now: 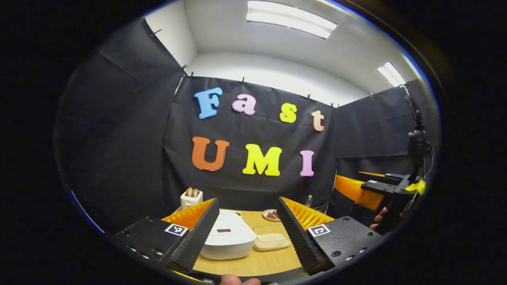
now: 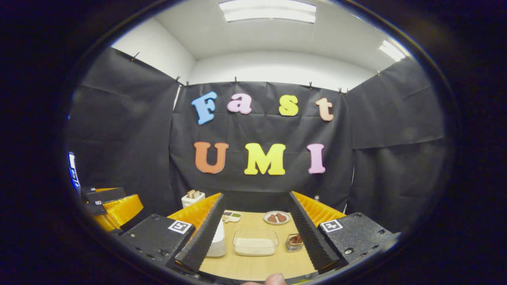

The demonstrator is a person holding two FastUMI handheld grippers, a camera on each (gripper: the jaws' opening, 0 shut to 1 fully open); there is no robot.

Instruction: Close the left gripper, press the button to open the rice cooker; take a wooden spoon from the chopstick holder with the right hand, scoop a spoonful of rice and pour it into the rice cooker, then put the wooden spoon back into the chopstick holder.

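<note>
1. Fingers of my left gripper (image 1: 247,233) stand wide apart with nothing between them, held above the near edge of the wooden table (image 1: 253,263).
2. Between those fingers I see the white rice cooker (image 1: 229,239) sitting on the table, lid down.
3. Just right of the cooker lies the clear rice container (image 1: 271,241), close beside it; I cannot tell whether they touch.
4. The white chopstick holder (image 1: 191,198) stands at the far left of the table, wooden spoon handles (image 1: 191,192) poking from its top.
5. A small plate (image 1: 271,215) with brown pieces sits at the far side.
6. My right gripper (image 2: 253,233) is likewise spread and empty, looking over the same table, the rice container straight ahead between its fingers.
7. A small jar (image 2: 294,242) stands beside the container, partly behind my right finger.
8. A little divided dish (image 2: 231,215) lies farther back.
</note>
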